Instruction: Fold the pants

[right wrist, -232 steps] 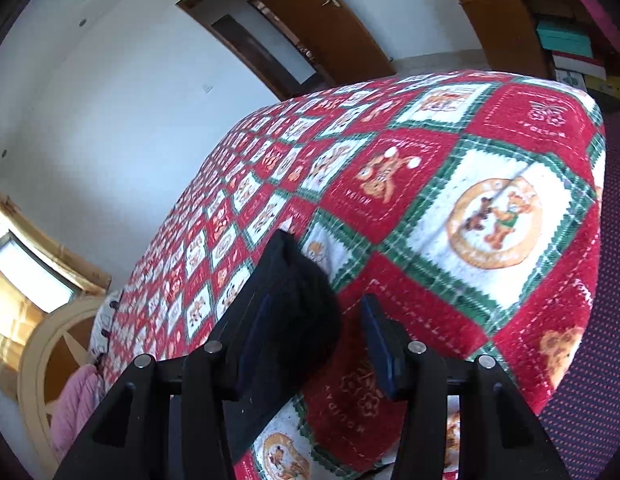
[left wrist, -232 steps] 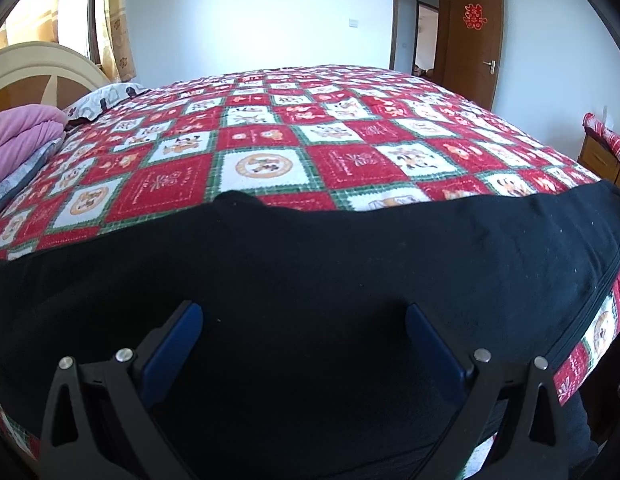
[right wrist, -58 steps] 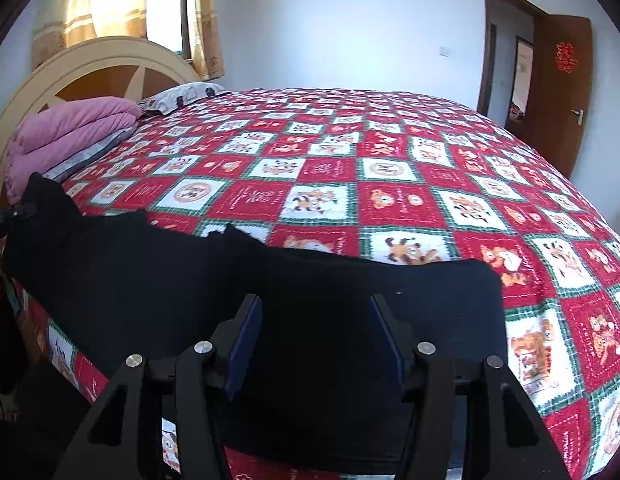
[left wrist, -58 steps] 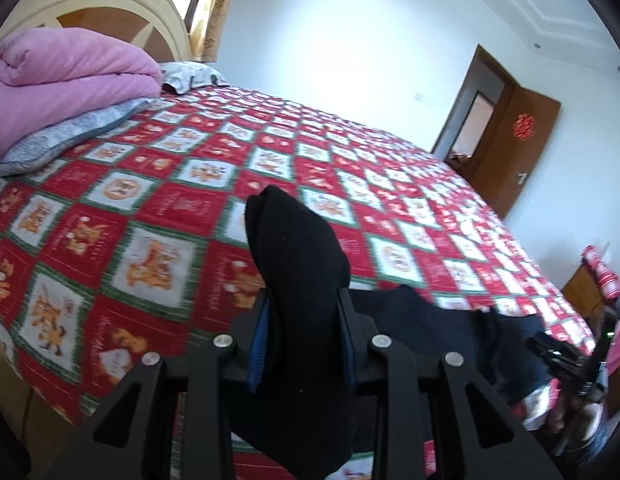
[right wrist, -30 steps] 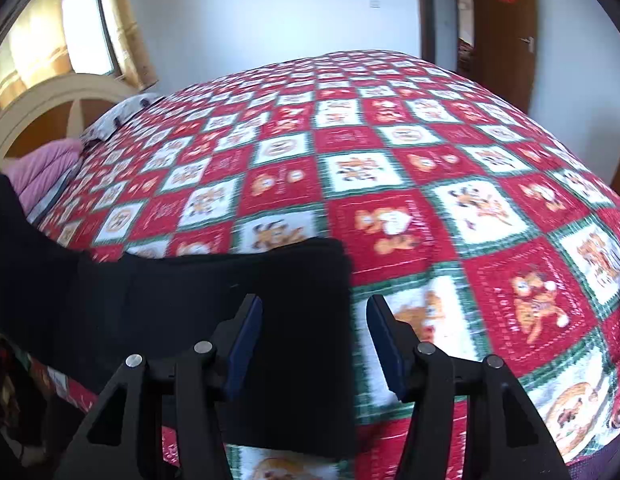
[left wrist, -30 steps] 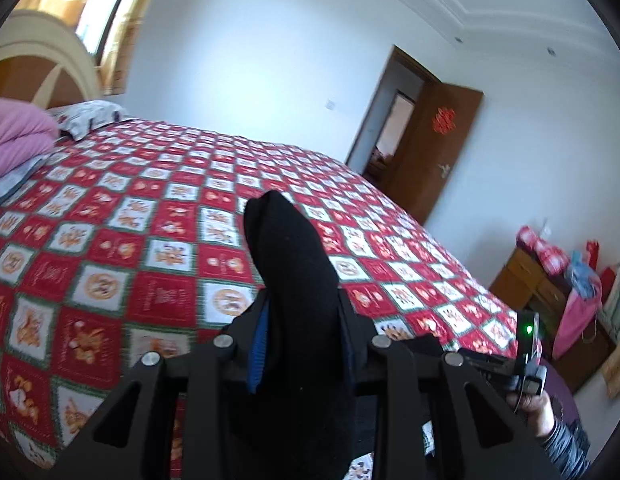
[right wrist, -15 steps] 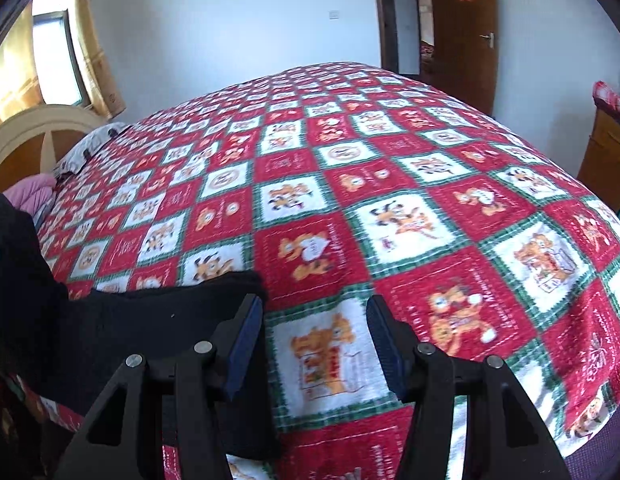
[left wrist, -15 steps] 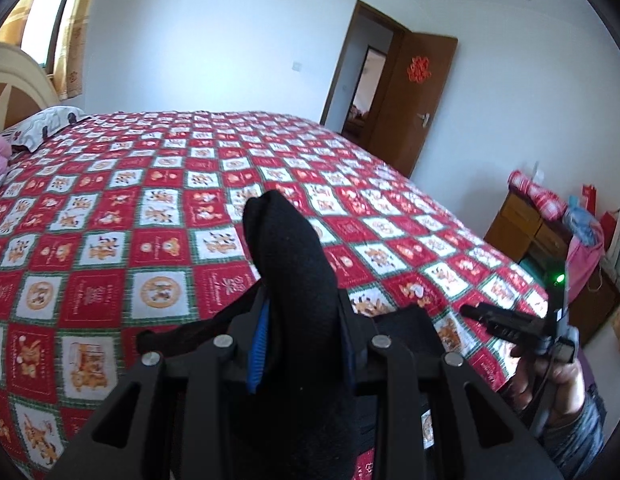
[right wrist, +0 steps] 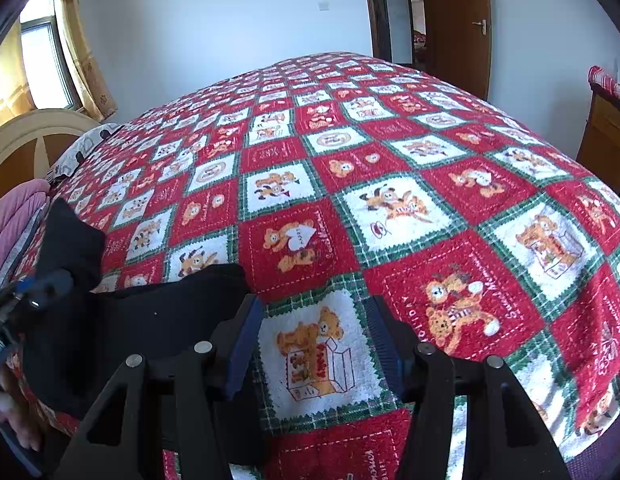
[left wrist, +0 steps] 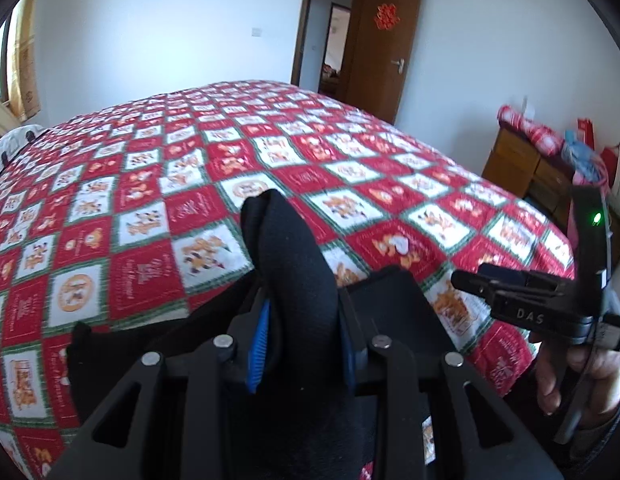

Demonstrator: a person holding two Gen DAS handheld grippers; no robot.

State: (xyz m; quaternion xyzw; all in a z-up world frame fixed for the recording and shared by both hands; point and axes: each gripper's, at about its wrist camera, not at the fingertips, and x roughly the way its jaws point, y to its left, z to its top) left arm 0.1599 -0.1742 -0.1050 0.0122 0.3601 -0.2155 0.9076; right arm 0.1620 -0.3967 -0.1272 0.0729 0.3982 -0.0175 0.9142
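Note:
The black pants (left wrist: 394, 304) lie folded over on the near edge of the bed. My left gripper (left wrist: 303, 344) is shut on a bunched end of the pants (left wrist: 293, 264) and holds it up above the lower layer. In the right wrist view the pants (right wrist: 157, 320) lie at the lower left, with the left gripper (right wrist: 37, 288) holding their raised end (right wrist: 69, 240). My right gripper (right wrist: 314, 344) is open and empty over the bedspread, just right of the pants' edge. It also shows in the left wrist view (left wrist: 490, 280) at the right.
The bed carries a red, white and green checked bedspread (right wrist: 390, 184). A pink quilt (right wrist: 9, 220) and a headboard (right wrist: 33, 136) are at the left. A brown door (left wrist: 386, 44) stands open at the back. A wooden cabinet (left wrist: 526, 164) stands right of the bed.
My left gripper has carried the pants' end rightward over the lower layer. My right gripper let go earlier and has moved right, off the pants, onto bare bedspread.

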